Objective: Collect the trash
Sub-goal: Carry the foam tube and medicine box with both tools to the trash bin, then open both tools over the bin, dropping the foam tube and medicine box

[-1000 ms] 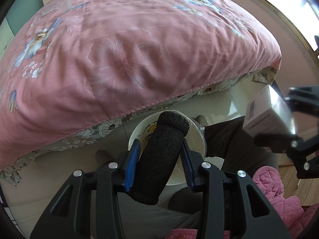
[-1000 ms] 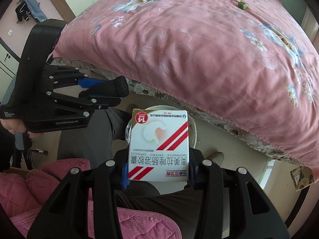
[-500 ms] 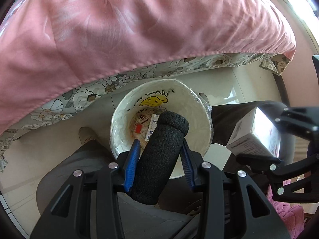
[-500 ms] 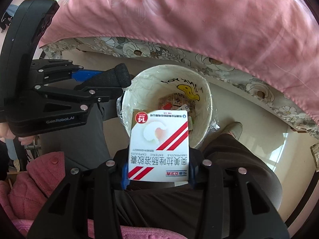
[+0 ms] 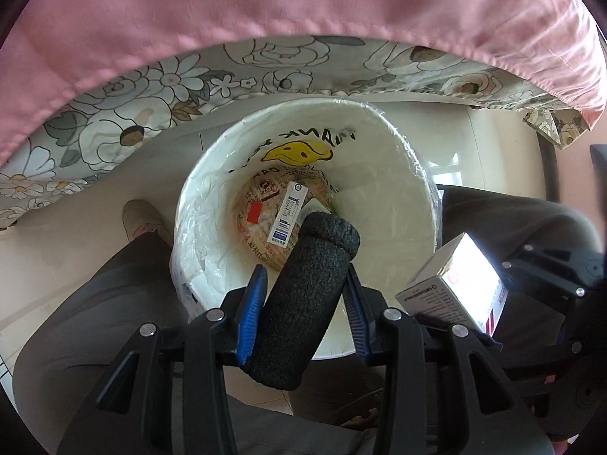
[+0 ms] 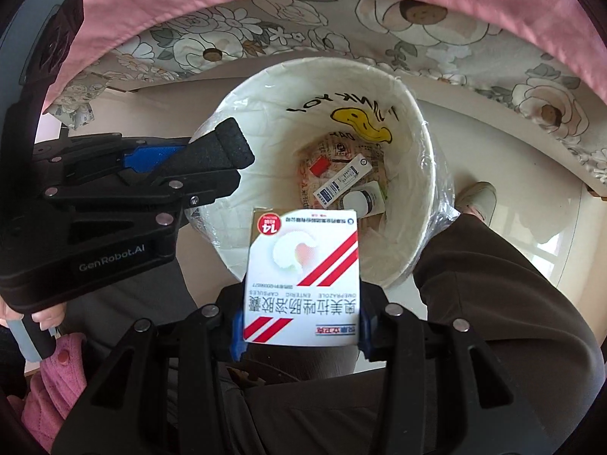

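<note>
A: What has the left gripper (image 5: 303,288) got?

B: Its blue pads are clamped on a black foam cylinder (image 5: 307,299), which sticks out forward past the fingertips. The free end of the cylinder hangs over the mouth of the round white waste bin lined with a clear plastic bag (image 5: 417,174).

A: And the right gripper (image 6: 301,326)?

B: Closed on a white cardboard medicine box with red diagonal stripes (image 6: 303,265), held by its two side edges, printed face toward the camera. The far end of the box overlaps the near rim of the bin in the right wrist view. In the left wrist view the same box (image 5: 459,284) shows at the right, beside the bin's rim.

A: Where does the bin stand?

B: On the pale floor (image 5: 95,220) just beside the bed, under the edge of the pink quilt (image 5: 265,7) and the grey floral sheet (image 5: 144,91). The person's legs in dark grey trousers (image 6: 493,284) sit on either side of it, with a light shoe (image 6: 476,197) near its wall.

A: Anything already in it?

B: Yes: a printed paper wrapper with red marks (image 6: 322,167), a slim white box with a blue end (image 6: 343,178) lying on it, and a small white bottle (image 6: 362,199) touching that box. The bag shows a yellow smiley face (image 5: 299,151) on the inner wall.
</note>
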`<action>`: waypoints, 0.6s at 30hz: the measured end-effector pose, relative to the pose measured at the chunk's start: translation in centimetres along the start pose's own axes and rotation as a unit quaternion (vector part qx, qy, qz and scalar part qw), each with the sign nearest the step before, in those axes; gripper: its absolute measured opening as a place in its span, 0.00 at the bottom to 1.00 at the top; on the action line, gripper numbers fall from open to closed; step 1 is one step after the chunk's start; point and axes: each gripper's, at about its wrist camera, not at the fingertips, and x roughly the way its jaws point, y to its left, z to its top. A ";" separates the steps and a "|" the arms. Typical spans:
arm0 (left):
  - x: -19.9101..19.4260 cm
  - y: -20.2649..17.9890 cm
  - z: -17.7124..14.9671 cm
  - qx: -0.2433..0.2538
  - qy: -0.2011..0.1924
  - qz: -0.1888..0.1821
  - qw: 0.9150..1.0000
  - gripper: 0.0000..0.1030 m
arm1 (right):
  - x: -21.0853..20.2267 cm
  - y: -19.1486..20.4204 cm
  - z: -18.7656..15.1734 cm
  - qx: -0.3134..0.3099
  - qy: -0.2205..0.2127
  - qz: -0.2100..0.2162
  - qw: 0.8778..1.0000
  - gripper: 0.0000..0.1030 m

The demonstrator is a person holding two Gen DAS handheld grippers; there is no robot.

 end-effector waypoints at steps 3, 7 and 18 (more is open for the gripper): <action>1.2 0.2 0.7 -0.011 0.007 -0.003 1.000 0.41 | 1.6 -0.5 0.8 0.011 0.009 -0.004 1.000 0.43; 3.2 0.6 1.6 -0.031 0.019 -0.018 0.999 0.41 | 3.6 -1.0 1.7 0.024 0.018 -0.014 0.999 0.43; 7.5 2.3 3.2 -0.089 0.041 -0.056 0.994 0.42 | 8.1 -2.0 3.7 0.038 0.041 -0.043 0.998 0.43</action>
